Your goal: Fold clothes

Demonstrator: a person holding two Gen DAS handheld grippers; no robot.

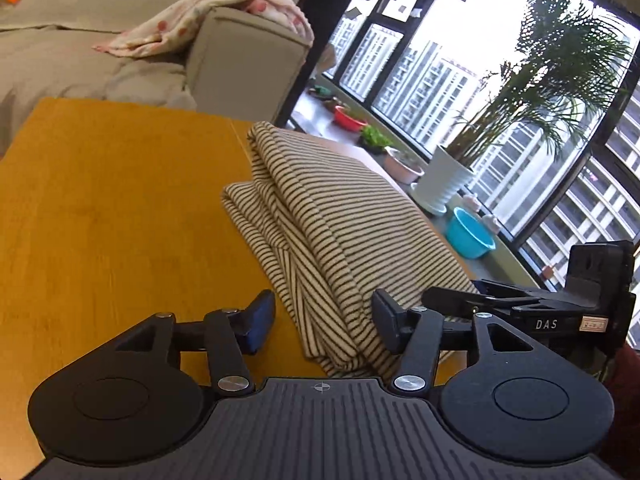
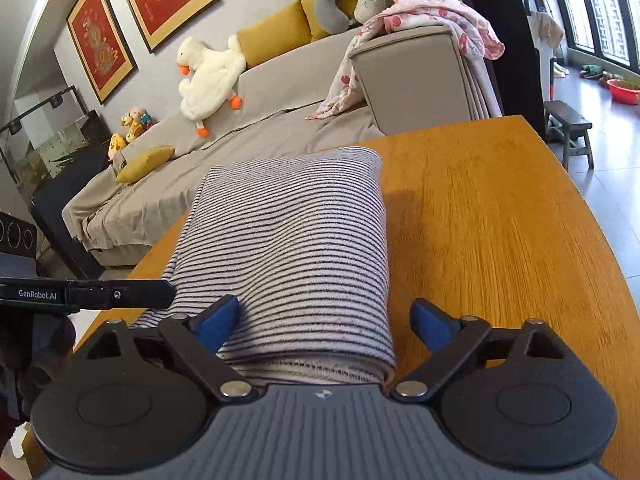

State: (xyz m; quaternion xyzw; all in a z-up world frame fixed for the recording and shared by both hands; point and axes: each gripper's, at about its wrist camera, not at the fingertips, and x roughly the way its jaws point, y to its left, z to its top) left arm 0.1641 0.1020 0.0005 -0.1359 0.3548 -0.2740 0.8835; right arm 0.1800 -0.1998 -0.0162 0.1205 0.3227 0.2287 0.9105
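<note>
Nearby, folded striped top (image 2: 296,248) on table (image 2: 500,216), sofa (image 2: 416,76) behind

Lying folded on the wooden table (image 1: 112,200): striped garment (image 1: 332,232), layered edges showing. Straddling its near end with jaws spread wide: left gripper (image 1: 322,322). Reaching in beside the garment's near right corner: right gripper (image 1: 460,300), state unclear.

Both wrist views look closely along the striped garment (image 1: 340,220) from opposite sides.
</note>
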